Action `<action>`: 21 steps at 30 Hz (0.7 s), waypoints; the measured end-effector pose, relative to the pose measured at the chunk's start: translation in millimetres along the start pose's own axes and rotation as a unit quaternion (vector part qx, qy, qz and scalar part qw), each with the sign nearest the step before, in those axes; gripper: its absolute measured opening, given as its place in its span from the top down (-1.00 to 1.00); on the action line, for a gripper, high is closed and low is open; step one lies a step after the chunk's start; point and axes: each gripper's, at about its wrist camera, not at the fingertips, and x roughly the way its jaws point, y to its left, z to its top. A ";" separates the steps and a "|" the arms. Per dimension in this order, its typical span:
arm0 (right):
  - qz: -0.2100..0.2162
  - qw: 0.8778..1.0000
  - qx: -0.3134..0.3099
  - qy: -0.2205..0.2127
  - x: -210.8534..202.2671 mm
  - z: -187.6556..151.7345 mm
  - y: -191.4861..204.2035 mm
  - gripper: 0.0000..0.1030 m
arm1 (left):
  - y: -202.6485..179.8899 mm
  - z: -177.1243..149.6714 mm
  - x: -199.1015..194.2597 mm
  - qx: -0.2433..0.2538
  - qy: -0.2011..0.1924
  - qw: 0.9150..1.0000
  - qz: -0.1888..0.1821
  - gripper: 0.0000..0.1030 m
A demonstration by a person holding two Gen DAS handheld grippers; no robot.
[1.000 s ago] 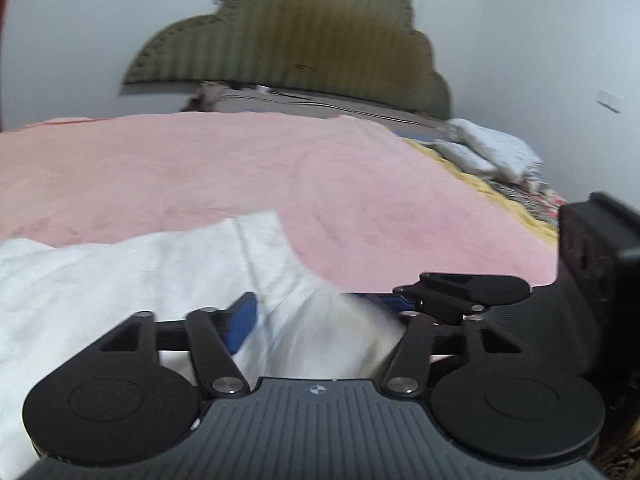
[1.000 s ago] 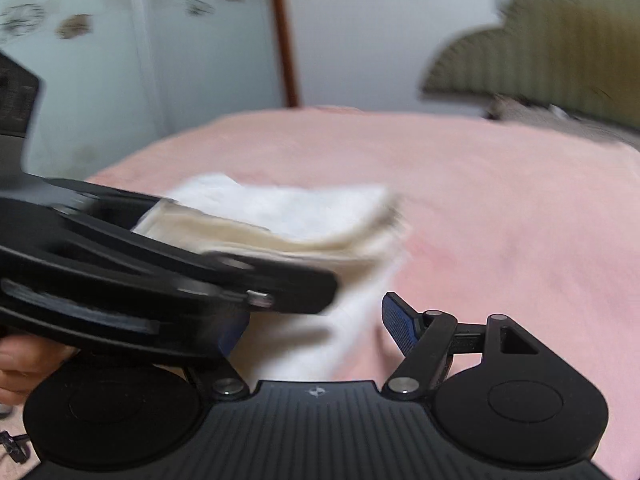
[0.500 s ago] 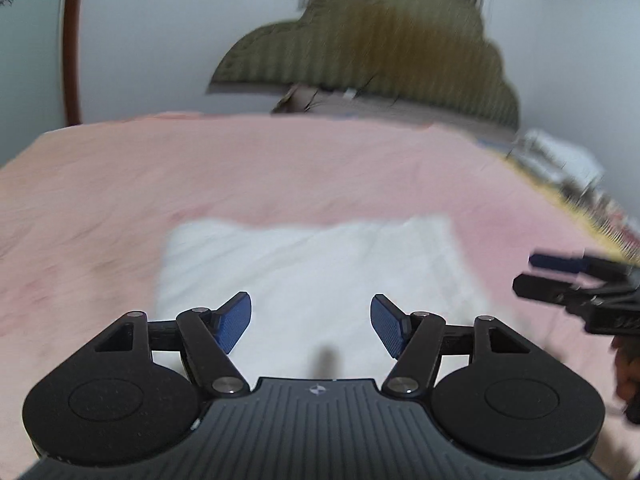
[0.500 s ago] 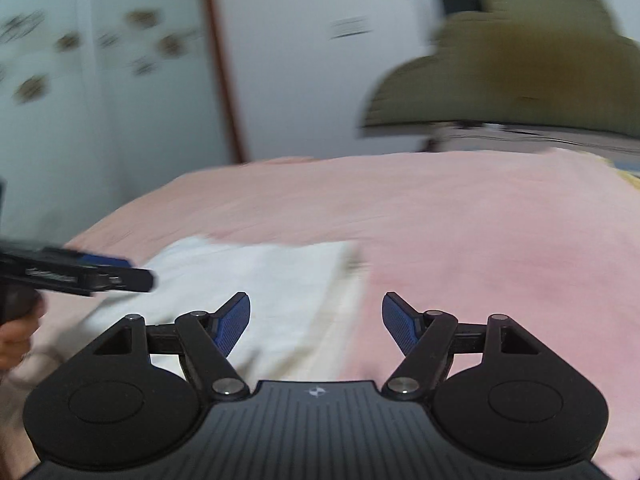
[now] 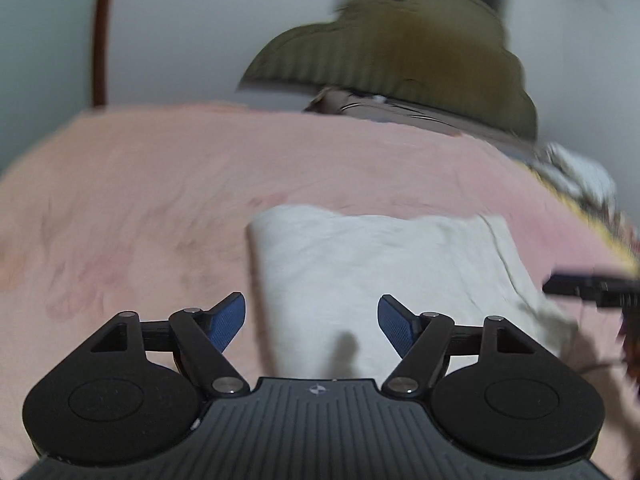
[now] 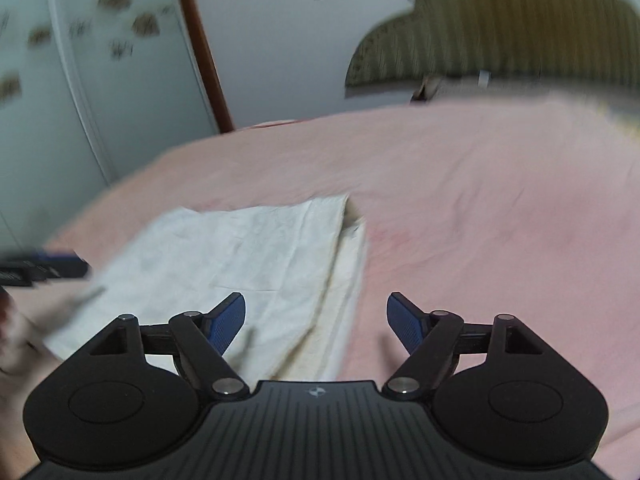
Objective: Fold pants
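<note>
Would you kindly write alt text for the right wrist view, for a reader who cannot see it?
White folded pants lie flat on a pink bedspread, with the right tongs open and empty above their near edge. The left tongs show at the left edge, blurred. An olive headboard stands behind.

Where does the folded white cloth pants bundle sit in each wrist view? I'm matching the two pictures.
Left wrist view: the folded white cloth pants bundle lies centre to right on the pink bedspread, ahead of the fingers.
Right wrist view: the bundle lies centre-left, its layered edge facing right.
Shared landmark: the olive scalloped headboard at the bed's far end.
</note>
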 end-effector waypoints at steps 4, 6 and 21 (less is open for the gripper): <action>0.038 0.997 0.055 0.031 17.5 -6.2 -15.7 -0.52 | 35.2 1.2 14.2 -0.089 0.045 0.993 -0.055 -0.47; 0.075 0.993 0.086 0.042 24.6 -6.2 -25.7 -0.52 | 47.5 -1.2 24.9 -0.124 0.066 0.987 -0.076 -0.47; 0.246 0.957 0.114 0.104 78.7 26.2 -44.9 -0.53 | 64.2 1.6 93.2 -0.205 0.125 0.933 -0.267 -0.75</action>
